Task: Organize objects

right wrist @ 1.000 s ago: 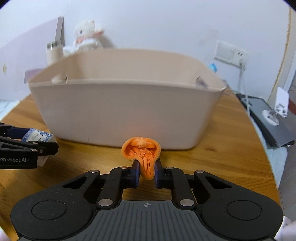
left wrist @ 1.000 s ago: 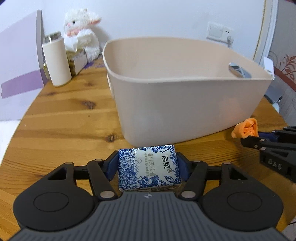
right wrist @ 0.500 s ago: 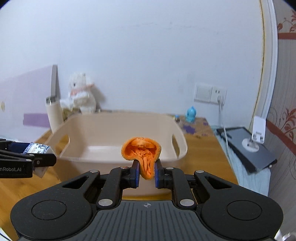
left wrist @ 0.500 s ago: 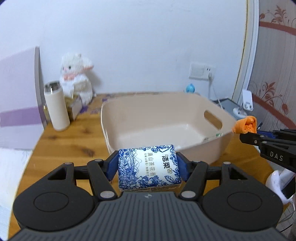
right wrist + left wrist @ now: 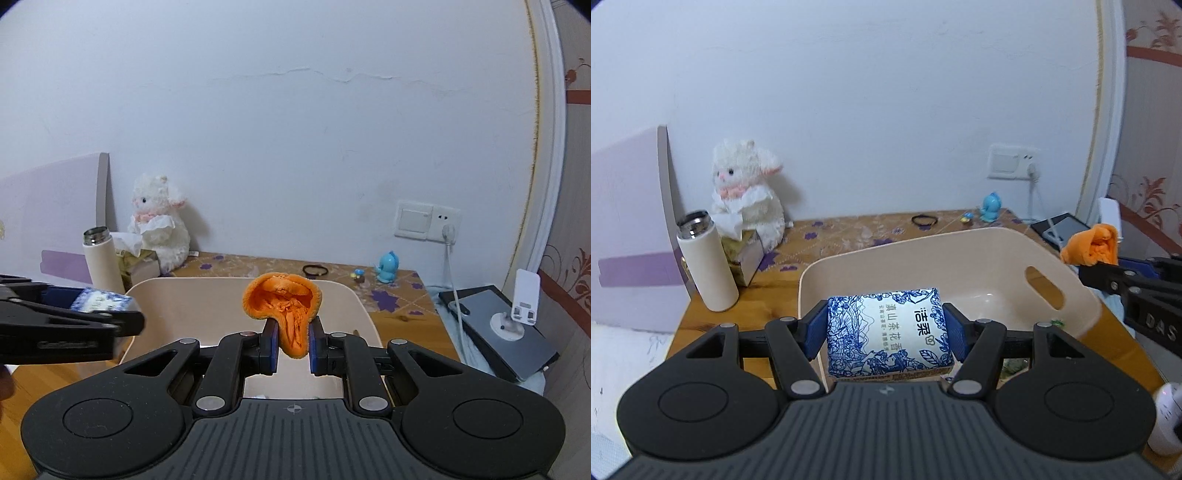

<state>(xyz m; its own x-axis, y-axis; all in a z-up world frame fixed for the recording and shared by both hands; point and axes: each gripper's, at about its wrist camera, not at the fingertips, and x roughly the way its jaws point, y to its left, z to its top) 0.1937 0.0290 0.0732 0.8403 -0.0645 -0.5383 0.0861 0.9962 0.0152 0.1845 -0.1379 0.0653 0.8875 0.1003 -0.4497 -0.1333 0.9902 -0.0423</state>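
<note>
1. The left hand-held gripper (image 5: 888, 332) is clamped on a blue-and-white tissue pack (image 5: 888, 328), which fills the gap between its fingers. The pack's long axis runs across the fingers, from 9 to 3 o'clock.

2. The right hand-held gripper (image 5: 291, 345) pinches an orange cloth (image 5: 284, 306) by its lower tail at a narrow gap; the crumpled upper part bulges free above the fingers.

3. The beige bin (image 5: 1082, 291) sits on the wooden surface (image 5: 701, 317) at 12 o'clock from both hand-held grippers and below them, its open mouth facing up.

4. In the left view the pack hangs over the bin's near rim, toward its 9 o'clock end; in the right view the cloth sits over the middle of the opening.

5. Judged from this, both loads appear to be above the bin, so the coming move is likely a straight lowering and release. Neither hand looks clearly nearer.

6. In the left view the right hand-held gripper lies at 3 o'clock, apart from the pack.
</note>
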